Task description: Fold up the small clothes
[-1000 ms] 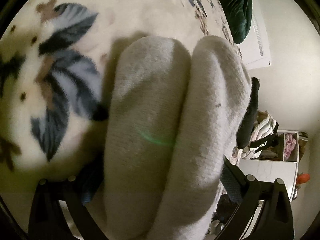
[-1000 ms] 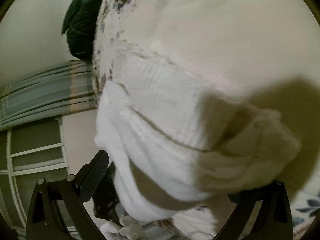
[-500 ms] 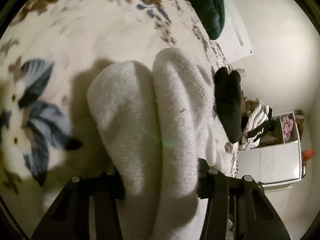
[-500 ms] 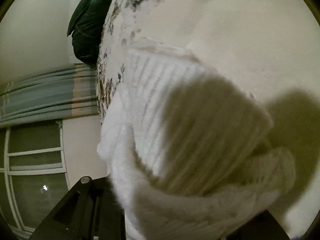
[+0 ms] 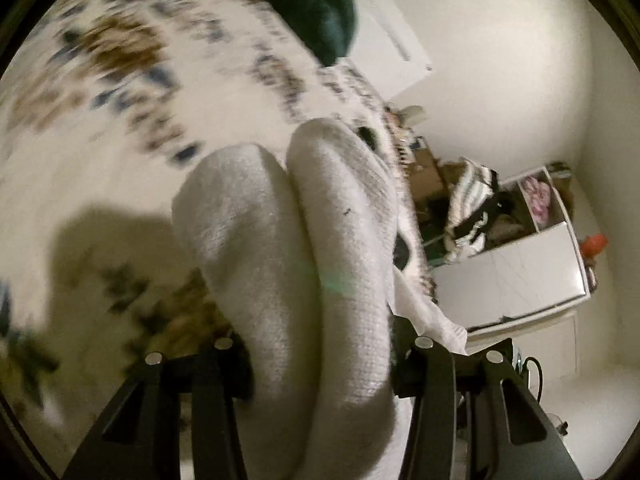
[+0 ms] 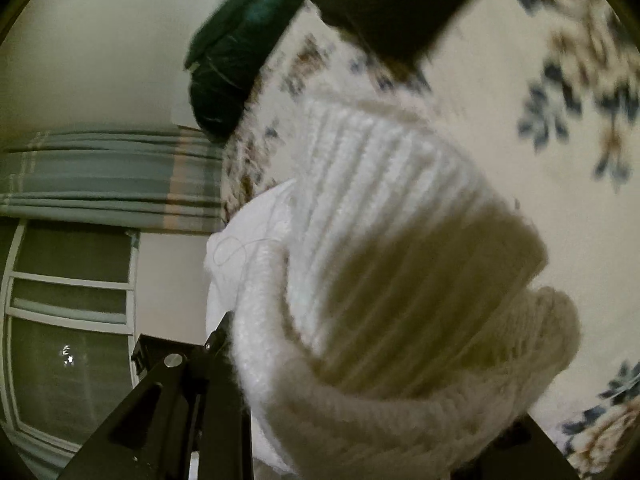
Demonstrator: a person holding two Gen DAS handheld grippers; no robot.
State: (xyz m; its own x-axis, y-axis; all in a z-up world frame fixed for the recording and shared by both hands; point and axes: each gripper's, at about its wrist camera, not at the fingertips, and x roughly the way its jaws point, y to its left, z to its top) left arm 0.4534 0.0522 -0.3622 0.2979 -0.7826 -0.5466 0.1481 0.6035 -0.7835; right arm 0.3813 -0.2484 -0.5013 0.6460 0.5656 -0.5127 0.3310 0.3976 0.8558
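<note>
White ribbed sock [image 6: 384, 280] between tongs [image 6: 360, 400]

Socks [image 5: 304, 248]: white knitted cloth, fine matt weave, lightly pilled, one dark fleck on the surface. Cuffs [image 6: 380, 240]: coarser ribbed knit, fuzzy, a loose thread at the edge. Blanket [image 5: 120, 92]: soft fleecy cloth, matt, printed with brown and blue leaves. Pillow [image 6: 236, 44]: dark green cloth with a faint sheen. Left gripper [image 5: 320, 354]: matt black plastic, bright metal screw heads. Cabinet [image 5: 516, 272]: smooth white panel, slightly glossy. Curtain [image 6: 108, 176]: striped woven cloth.
</note>
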